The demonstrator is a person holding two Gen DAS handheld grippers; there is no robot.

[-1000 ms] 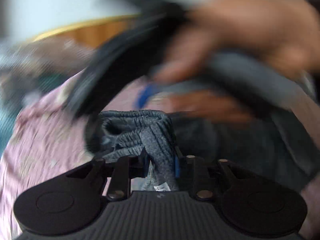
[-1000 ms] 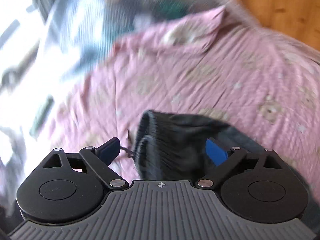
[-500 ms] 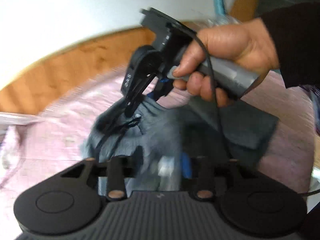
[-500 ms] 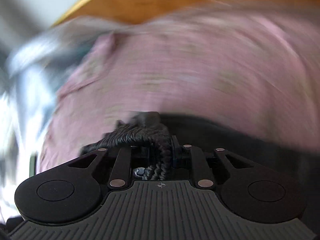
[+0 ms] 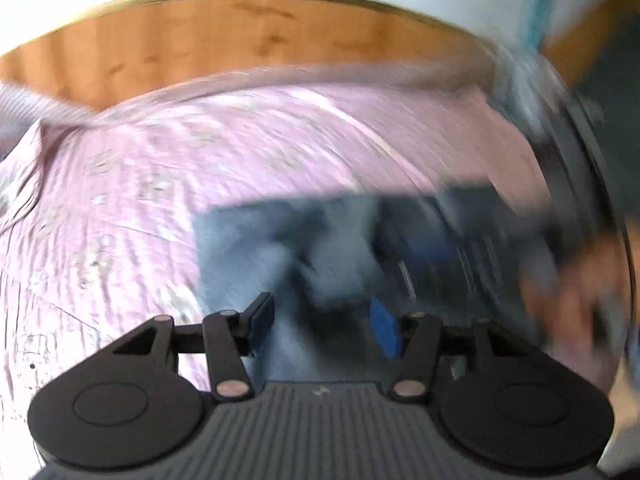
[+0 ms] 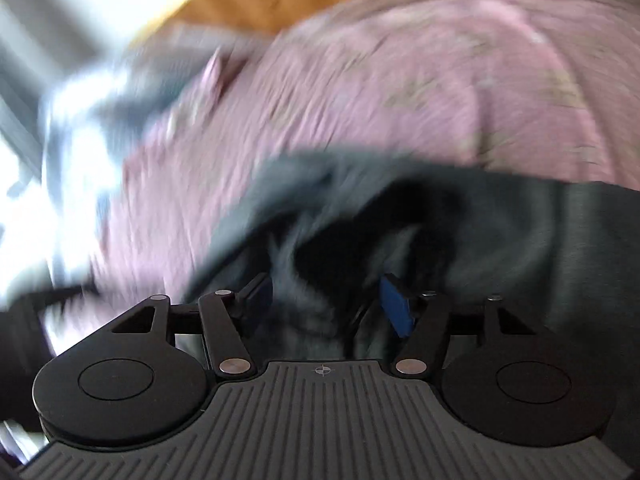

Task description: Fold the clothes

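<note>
Garment: the dark grey knitted garment (image 5: 288, 248) lies on the pink quilted bed cover (image 5: 160, 184), near the cameras and right of the middle of the bed. In the left wrist view its far edge and left edge look straight, so I judge one fold is already made.
Left gripper (image 5: 322, 322): its jaws are opening. Grey cloth is seen between the blue pads (image 5: 385, 330), but they do not press on it, so the cloth is released to rest flat.
Right gripper (image 6: 328, 304): its jaws are also opening, above a bunched dark part of the garment. The cloth looks free of the pads; the blur makes this less sure.
Headboard: the wooden headboard (image 5: 248, 36) stands at the far side.
Far right: a blurred hand (image 5: 568, 304), probably holding the other tool.
Reason: both tools let go so that the fold stays in place.
</note>
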